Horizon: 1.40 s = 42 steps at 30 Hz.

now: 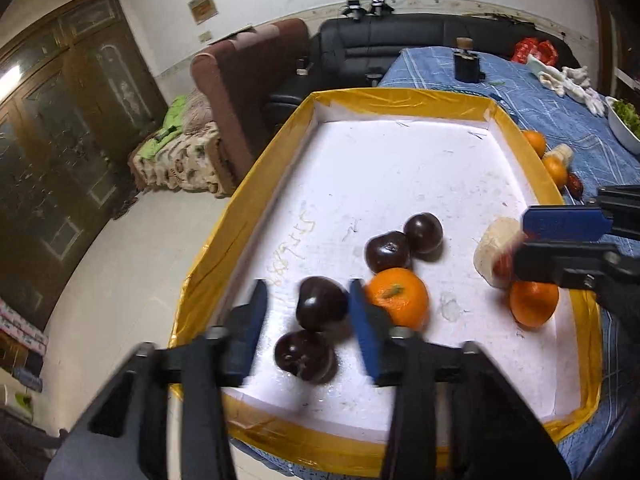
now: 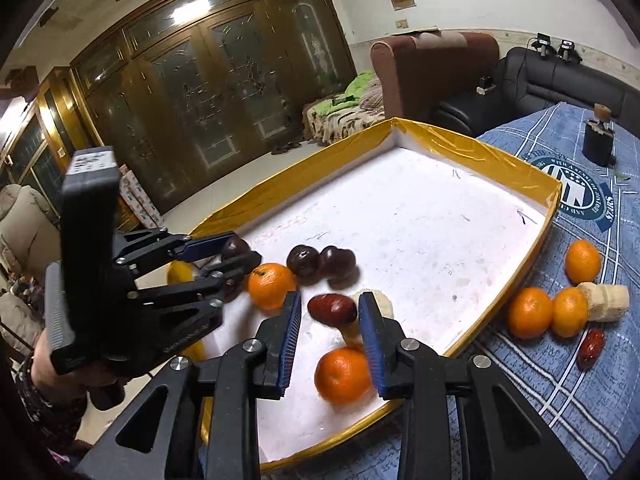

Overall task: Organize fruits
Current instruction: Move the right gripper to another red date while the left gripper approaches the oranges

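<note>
A white tray with a yellow taped rim (image 1: 280,144) (image 2: 500,152) holds several dark plums, two oranges, a banana piece and a red date. My left gripper (image 1: 308,312) (image 2: 226,258) is open around a dark plum (image 1: 322,304), with a second plum (image 1: 306,356) just below it and an orange (image 1: 398,298) beside the right finger. My right gripper (image 2: 330,336) (image 1: 536,240) is open over the red date (image 2: 332,310), the banana piece (image 1: 496,250) (image 2: 380,300) and another orange (image 2: 344,376) (image 1: 534,304). Two more plums (image 1: 404,242) (image 2: 320,262) lie mid-tray.
On the blue tablecloth (image 2: 560,360) right of the tray lie three oranges (image 2: 530,318), a banana piece (image 2: 604,302) and a red date (image 2: 592,346). A dark bottle (image 1: 466,64), a white bowl of greens (image 1: 624,122) and white gloves stand further back. Sofas stand behind.
</note>
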{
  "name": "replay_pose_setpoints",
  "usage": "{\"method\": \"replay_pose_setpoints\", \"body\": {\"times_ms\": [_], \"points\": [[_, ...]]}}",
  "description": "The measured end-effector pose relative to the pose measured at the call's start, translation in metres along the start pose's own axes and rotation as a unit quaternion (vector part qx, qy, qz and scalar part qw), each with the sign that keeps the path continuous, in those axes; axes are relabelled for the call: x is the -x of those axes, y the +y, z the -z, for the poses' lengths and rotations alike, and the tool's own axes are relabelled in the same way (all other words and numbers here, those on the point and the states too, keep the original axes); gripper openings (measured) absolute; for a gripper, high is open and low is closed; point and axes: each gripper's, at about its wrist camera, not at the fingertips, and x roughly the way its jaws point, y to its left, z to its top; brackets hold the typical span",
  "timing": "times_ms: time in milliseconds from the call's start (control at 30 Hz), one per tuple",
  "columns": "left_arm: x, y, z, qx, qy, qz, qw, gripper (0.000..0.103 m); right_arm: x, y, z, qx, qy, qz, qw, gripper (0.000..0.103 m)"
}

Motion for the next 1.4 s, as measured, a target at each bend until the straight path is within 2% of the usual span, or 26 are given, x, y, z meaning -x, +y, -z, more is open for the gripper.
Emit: {"method": "replay_pose_setpoints", "body": {"times_ms": [67,200,300,400,500,600,633,767,933,1000,1133,1233,1400], "points": [[0.006,-0.001,-0.002,0.002,-0.010,-0.006,0.9999,0.057,0.009,-0.004,-0.002,-0.005,-0.009,-0.010,1.000,0.041],[0.022,-0.005,-0.011,0.012,-0.028,0.028,0.9992,0.071,0.035,-0.026,-0.009,-0.022,-0.039,0.001,0.999,0.041],[0.036,-0.017,-0.020,0.001,-0.047,0.050,0.9976,0.073,0.061,-0.061,-0.014,-0.058,-0.063,0.026,0.996,0.042],[0.047,-0.037,-0.030,-0.019,-0.062,0.075,0.9951,0.073,0.087,-0.111,-0.011,-0.125,-0.078,0.059,0.987,0.042],[0.056,-0.066,-0.039,-0.041,-0.064,0.124,0.9894,0.073,0.100,-0.154,-0.003,-0.189,-0.070,0.081,0.976,0.042],[0.062,-0.097,-0.044,-0.069,-0.066,0.167,0.9813,0.073,0.103,-0.187,0.009,-0.247,-0.061,0.079,0.964,0.042],[0.062,-0.105,-0.045,-0.081,-0.069,0.168,0.9800,0.073,0.101,-0.196,0.013,-0.267,-0.056,0.076,0.959,0.042],[0.049,-0.131,-0.043,-0.136,-0.074,0.099,0.9830,0.073,0.091,-0.209,0.020,-0.296,-0.045,0.073,0.951,0.042],[0.026,-0.126,-0.046,-0.126,-0.049,0.064,0.9888,0.073,0.079,-0.214,0.021,-0.307,-0.053,0.078,0.947,0.042],[0.022,-0.123,-0.047,-0.117,-0.043,0.069,0.9897,0.073,0.071,-0.213,0.020,-0.306,-0.051,0.081,0.947,0.042],[0.017,-0.126,-0.049,-0.126,-0.043,0.057,0.9895,0.074,0.049,-0.215,0.017,-0.296,-0.033,0.094,0.950,0.042],[0.012,-0.126,-0.050,-0.124,-0.037,0.057,0.9899,0.074,0.049,-0.209,0.019,-0.286,-0.031,0.098,0.953,0.042],[0.017,-0.124,-0.052,-0.111,-0.037,0.075,0.9903,0.073,0.053,-0.202,0.015,-0.276,-0.026,0.106,0.955,0.031]]}}
